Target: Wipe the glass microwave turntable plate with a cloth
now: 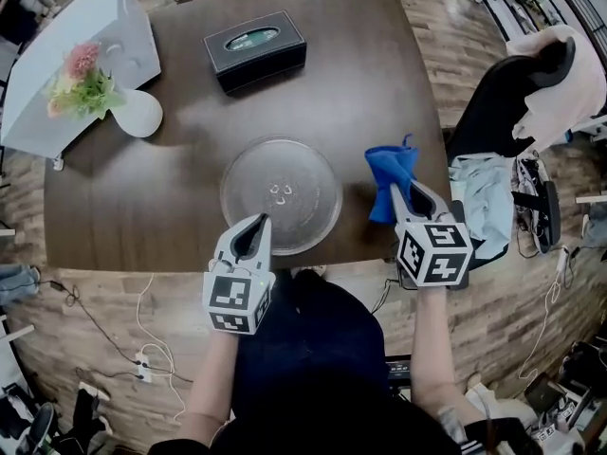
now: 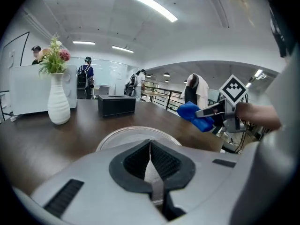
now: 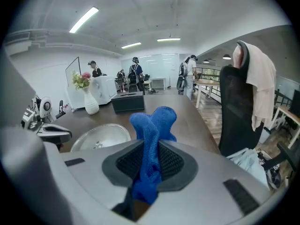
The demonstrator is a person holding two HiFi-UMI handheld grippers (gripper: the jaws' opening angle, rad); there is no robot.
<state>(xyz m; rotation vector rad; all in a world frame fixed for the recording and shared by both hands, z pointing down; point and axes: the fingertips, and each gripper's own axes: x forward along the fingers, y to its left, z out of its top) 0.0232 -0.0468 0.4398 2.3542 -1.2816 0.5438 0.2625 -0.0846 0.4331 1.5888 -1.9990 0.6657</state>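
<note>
Right gripper view: the right gripper (image 3: pixel 151 154) pinches a blue cloth (image 3: pixel 153 121), which bunches up above the jaws. The left gripper (image 2: pixel 150 159) has its jaws closed on nothing. The glass plate (image 1: pixel 281 194) lies flat on the table (image 1: pixel 379 83), just left of the cloth and not touching it, its near rim under the left tips. To wipe well, lower the cloth flat onto the glass and steady the rim.

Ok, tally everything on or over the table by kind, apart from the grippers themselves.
Glass plate: 1
Blue cloth, clamped in the right gripper: 1
Black tissue box: 1
White vase with flowers: 1
White box-shaped unit at the far left corner: 1
Total: 5
</note>
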